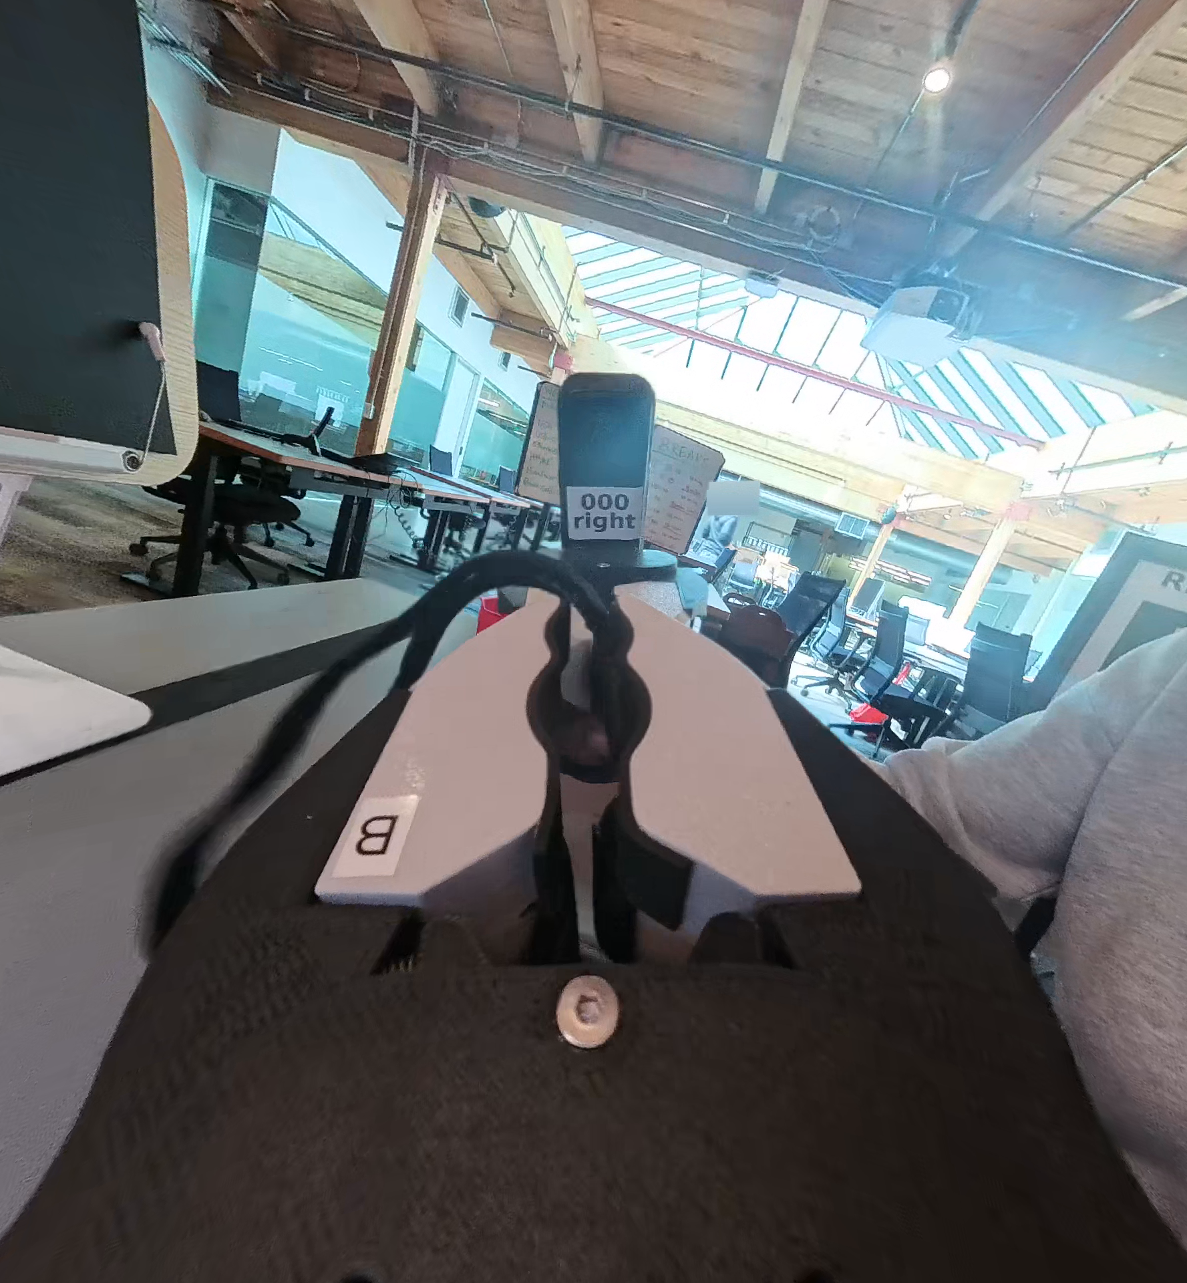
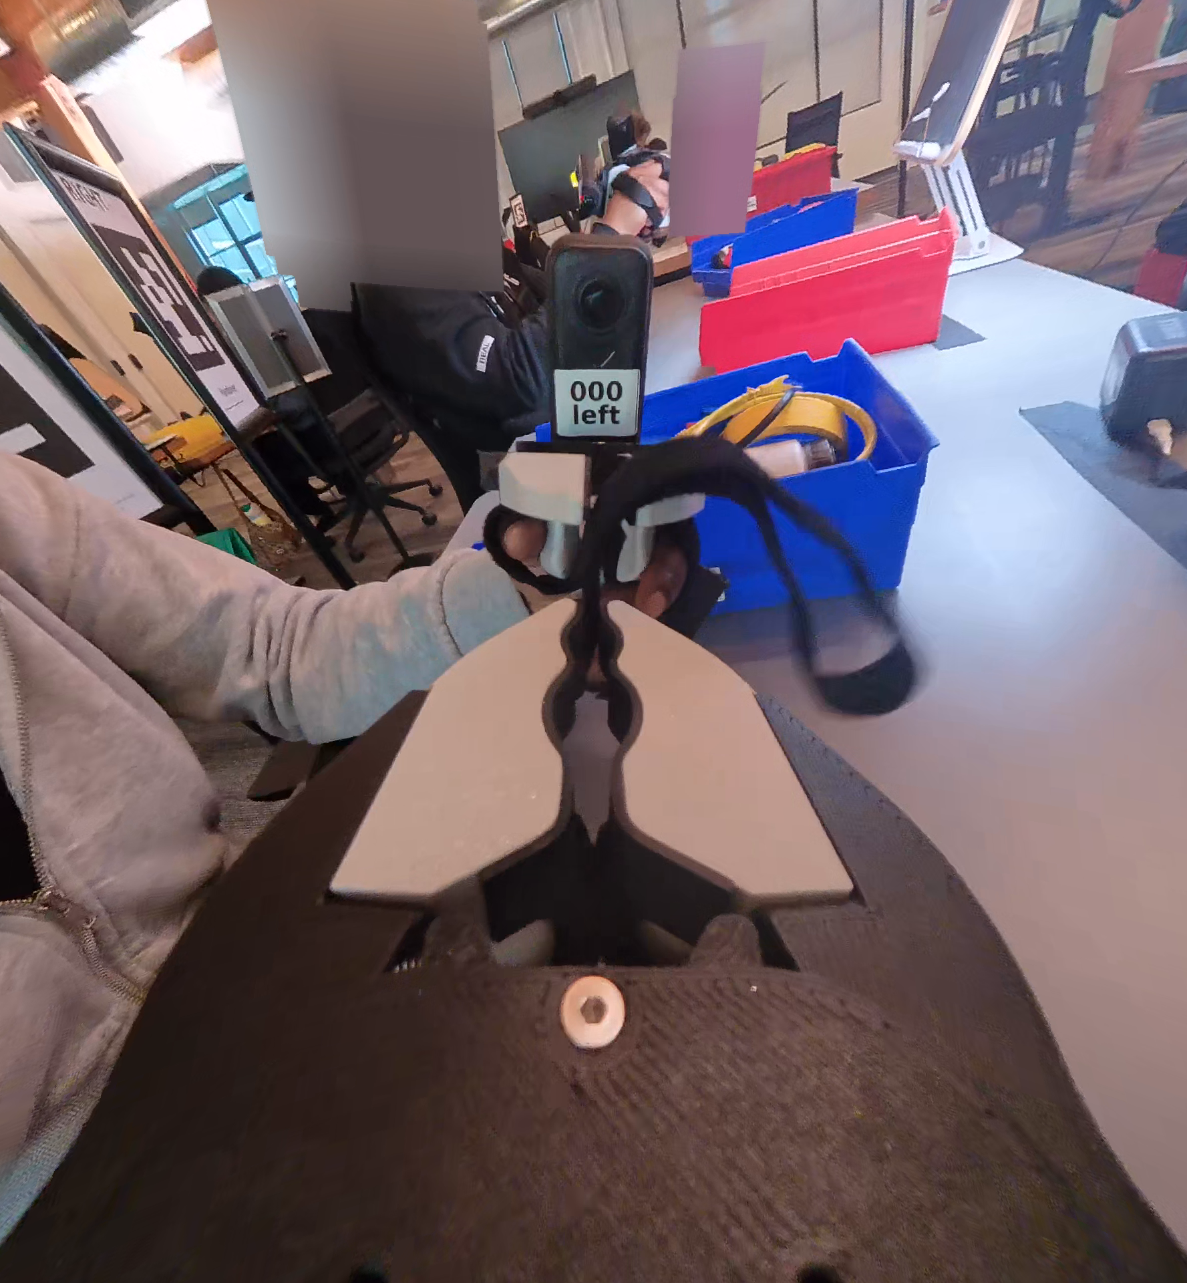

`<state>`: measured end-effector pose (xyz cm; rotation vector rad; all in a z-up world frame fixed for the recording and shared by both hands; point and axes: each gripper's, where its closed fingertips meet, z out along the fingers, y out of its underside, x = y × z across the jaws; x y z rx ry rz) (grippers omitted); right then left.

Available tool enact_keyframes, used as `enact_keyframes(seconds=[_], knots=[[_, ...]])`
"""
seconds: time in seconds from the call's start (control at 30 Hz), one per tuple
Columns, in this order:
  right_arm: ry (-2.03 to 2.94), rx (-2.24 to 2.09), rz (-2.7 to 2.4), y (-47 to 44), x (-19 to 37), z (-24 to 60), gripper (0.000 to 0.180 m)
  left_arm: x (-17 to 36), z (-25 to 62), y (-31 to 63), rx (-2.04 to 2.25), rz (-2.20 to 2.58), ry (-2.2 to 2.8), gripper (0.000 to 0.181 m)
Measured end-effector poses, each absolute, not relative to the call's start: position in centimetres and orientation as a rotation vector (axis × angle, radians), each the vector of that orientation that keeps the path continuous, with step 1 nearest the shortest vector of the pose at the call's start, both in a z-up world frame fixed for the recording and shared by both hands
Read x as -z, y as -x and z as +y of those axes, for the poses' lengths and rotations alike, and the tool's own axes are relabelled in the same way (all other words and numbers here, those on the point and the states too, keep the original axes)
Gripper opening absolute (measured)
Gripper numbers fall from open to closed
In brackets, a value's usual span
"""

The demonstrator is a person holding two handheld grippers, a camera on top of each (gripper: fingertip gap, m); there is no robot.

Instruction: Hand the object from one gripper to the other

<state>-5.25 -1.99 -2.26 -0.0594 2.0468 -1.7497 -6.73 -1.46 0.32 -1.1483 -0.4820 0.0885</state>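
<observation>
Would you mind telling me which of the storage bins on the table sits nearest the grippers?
The blue bin holding yellow coiled items, directly behind the left gripper; the red bin and the other blue bin stand farther back.

Both tools closed, tip to tip

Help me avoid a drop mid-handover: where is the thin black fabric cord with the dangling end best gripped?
Grip the thin black fabric cord on its bunched upper strands, coming head-on with fingers either side; its bulky dangling end is blurred, likely swinging.
</observation>
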Motion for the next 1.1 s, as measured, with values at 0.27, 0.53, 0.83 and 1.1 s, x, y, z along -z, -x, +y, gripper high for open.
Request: enact_keyframes(seconds=[0.27, 0.53, 0.83, 1.1], knots=[[0.103, 1.824, 2.049, 5.3, 1.3, -1.7, 0.008, 0.2, -0.4, 6.4, -0.011, -0.484, 1.180, 0.003], [1.351, 2.629, 2.589, 5.4, -0.5, -0.7, 0.047, -0.9, -3.0, 7.3, 0.091, -0.571, 1.019, 0.003], [1.980, 2.363, 2.914, 5.1, 1.6, -2.3, 0.013, -0.3, -1.9, 7.0, 0.141, -0.575, 1.069, 0.003], [1.317, 2.489, 2.929, 7.0, 0.2, -1.5, 0.009, 1.2, -2.9, 9.3, -0.078, -0.693, 1.121, 0.049]])
